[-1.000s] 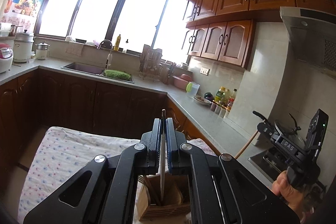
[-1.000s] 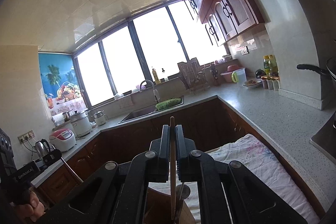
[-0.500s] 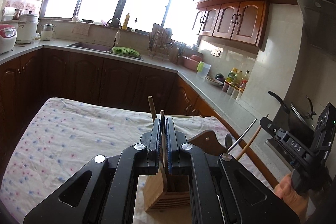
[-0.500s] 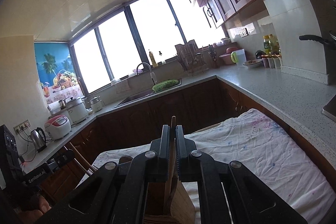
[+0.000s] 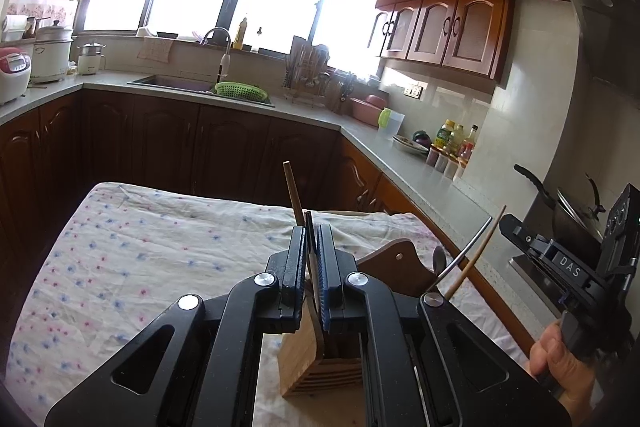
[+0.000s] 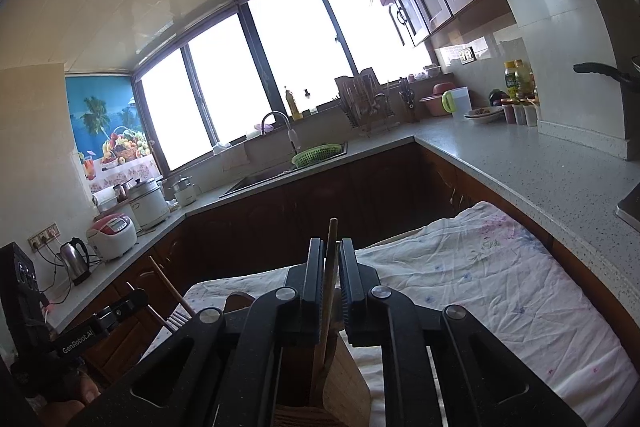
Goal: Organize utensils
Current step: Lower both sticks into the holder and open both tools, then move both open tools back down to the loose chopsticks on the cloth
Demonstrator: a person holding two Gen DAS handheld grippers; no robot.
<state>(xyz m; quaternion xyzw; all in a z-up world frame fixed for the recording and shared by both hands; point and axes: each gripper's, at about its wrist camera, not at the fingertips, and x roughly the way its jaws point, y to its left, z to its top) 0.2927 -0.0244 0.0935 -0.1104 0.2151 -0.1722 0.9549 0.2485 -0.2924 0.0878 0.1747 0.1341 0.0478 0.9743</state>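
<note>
A wooden utensil holder (image 5: 304,359) stands on the flowered tablecloth (image 5: 140,259), right under both grippers. My left gripper (image 5: 311,231) has a thin dark utensil handle (image 5: 309,223) between its pads, its lower end down in the holder. The jaws are opening and a slim gap shows beside the handle. My right gripper (image 6: 331,243) has a wooden stick-like handle (image 6: 331,231) between its pads, reaching into the holder (image 6: 344,383). Its jaws are opening too, with a gap on the right. A wooden chopstick (image 5: 292,191) stands in the holder.
The right gripper (image 5: 506,225), held by a hand (image 5: 556,359), is at the right edge, with a metal handle (image 5: 468,251) leaning beside it. A grey counter (image 5: 400,167) wraps round the table, with a sink (image 5: 172,83), a green basket (image 5: 240,91), bottles (image 5: 452,139) and a wok (image 5: 568,211).
Both grippers came down, lowering their utensils into the wooden holder, then held still. Both pairs of jaws, tight before, now stand slightly parted around the handles.
</note>
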